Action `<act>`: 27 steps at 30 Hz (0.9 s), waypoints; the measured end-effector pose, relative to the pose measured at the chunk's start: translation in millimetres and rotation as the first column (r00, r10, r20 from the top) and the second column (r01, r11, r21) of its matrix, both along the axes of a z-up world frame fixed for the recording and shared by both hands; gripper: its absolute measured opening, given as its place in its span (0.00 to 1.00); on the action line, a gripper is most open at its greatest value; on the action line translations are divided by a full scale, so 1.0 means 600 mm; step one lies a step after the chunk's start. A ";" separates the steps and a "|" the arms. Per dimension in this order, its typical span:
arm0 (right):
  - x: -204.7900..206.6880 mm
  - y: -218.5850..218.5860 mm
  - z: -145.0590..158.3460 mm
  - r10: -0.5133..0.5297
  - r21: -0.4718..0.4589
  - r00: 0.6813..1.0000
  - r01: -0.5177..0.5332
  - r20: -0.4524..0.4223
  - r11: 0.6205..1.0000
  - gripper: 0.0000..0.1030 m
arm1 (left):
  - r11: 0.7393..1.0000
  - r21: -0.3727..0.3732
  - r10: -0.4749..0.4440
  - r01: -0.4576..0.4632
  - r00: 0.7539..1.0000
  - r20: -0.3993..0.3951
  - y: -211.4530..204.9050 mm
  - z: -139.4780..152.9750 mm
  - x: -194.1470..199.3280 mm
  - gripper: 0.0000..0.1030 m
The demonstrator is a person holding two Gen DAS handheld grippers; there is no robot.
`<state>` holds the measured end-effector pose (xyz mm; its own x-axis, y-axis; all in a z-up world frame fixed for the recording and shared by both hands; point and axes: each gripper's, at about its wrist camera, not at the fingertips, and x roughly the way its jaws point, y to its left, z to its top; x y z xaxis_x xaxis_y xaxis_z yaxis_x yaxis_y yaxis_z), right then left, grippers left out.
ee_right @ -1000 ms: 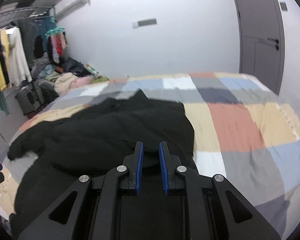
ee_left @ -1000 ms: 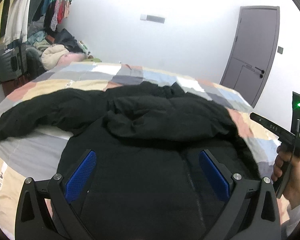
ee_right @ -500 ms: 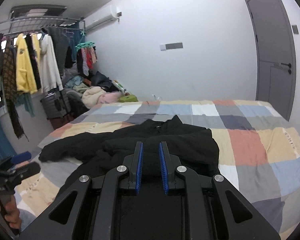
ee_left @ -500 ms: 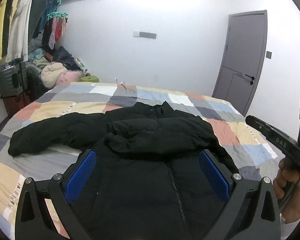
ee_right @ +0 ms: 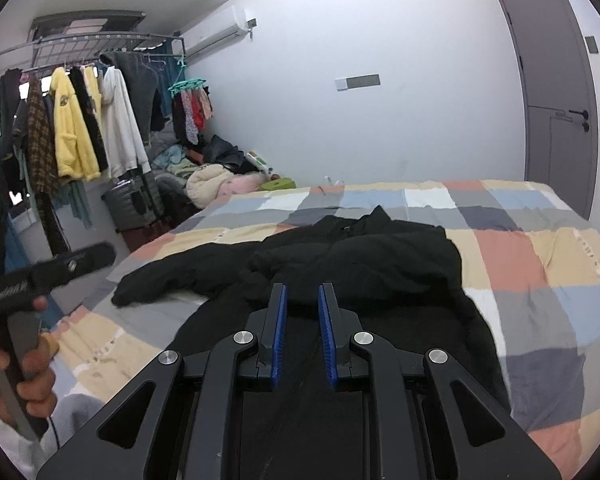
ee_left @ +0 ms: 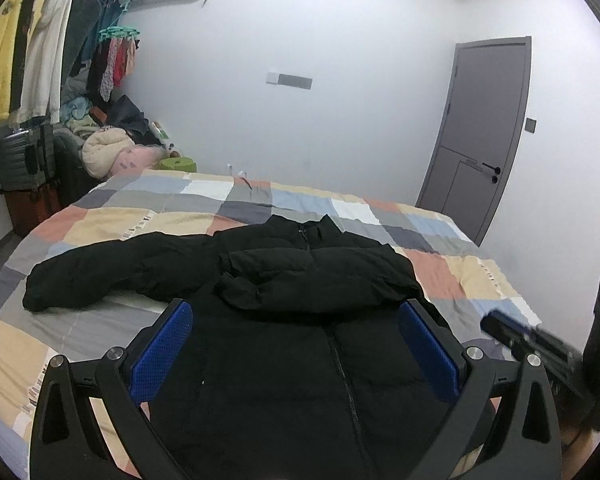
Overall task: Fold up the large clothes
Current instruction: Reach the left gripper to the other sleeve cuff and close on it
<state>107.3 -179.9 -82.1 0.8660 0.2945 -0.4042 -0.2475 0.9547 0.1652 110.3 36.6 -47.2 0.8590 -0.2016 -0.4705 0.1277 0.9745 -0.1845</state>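
Nearest me, my left gripper (ee_left: 296, 344) hangs spread wide with nothing between its pads, while my right gripper (ee_right: 302, 326) is nearly closed, a narrow gap left and no cloth pinched in it. Both sit above the hem end of the black jacket (ee_left: 300, 300), which lies zipped, front up, on the checked bedspread (ee_left: 440, 264). One sleeve (ee_left: 112, 272) stretches out sideways, the other lies across the chest, presumably folded in already.
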 end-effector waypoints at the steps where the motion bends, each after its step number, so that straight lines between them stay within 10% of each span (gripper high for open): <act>1: -0.007 0.003 -0.004 -0.001 0.005 1.000 0.001 -0.004 1.000 0.15 | 1.000 0.003 -0.004 0.004 1.000 0.003 0.004 0.001 -0.004 1.00; 19: -0.051 0.033 -0.038 -0.076 -0.015 0.997 0.076 -0.031 0.997 0.28 | 0.937 -0.267 0.214 -0.227 0.974 -0.077 0.310 -0.094 0.010 1.00; 27: -0.036 0.053 -0.052 -0.084 -0.049 0.995 0.082 -0.047 0.995 0.64 | 0.866 -0.339 0.344 -0.368 0.930 -0.132 0.473 -0.178 0.051 1.00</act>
<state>85.4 -148.3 -113.2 0.8654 0.2020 -0.4586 -0.1597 0.9786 0.1296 140.7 320.4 -154.1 0.8740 -0.0504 -0.4833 -0.2396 0.8205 -0.5190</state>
